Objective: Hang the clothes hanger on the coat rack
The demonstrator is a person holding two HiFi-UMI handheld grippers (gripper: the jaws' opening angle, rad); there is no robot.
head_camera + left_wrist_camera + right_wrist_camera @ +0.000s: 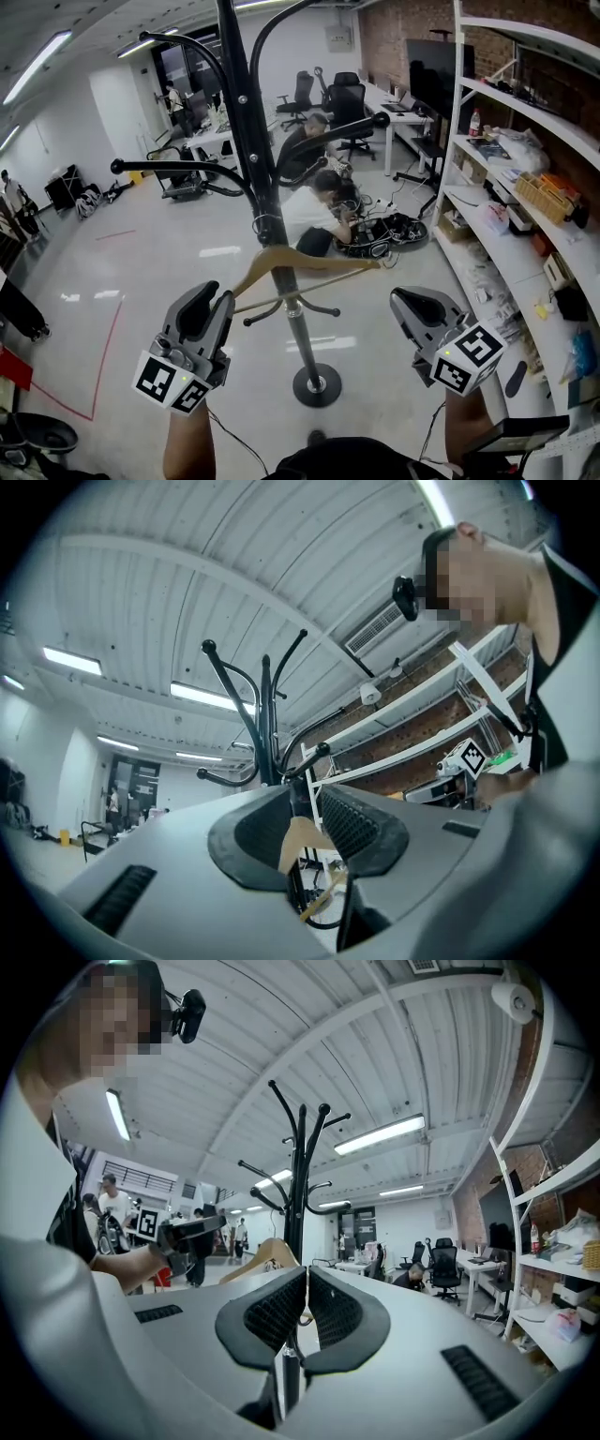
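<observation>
— What do the jaws have?
— My left gripper is clenched on the low left end of the wooden clothes hanger; I see the wood wedged between its jaws. My right gripper holds nothing, with its jaws pressed together, well off to the right.
— Where's the hanger?
— It's tilted, right end higher, just in front of the black coat rack, with its hook up by the pole. I can't tell whether the hook bears on anything.
— And beyond?
— A person crouches on the glossy floor.
</observation>
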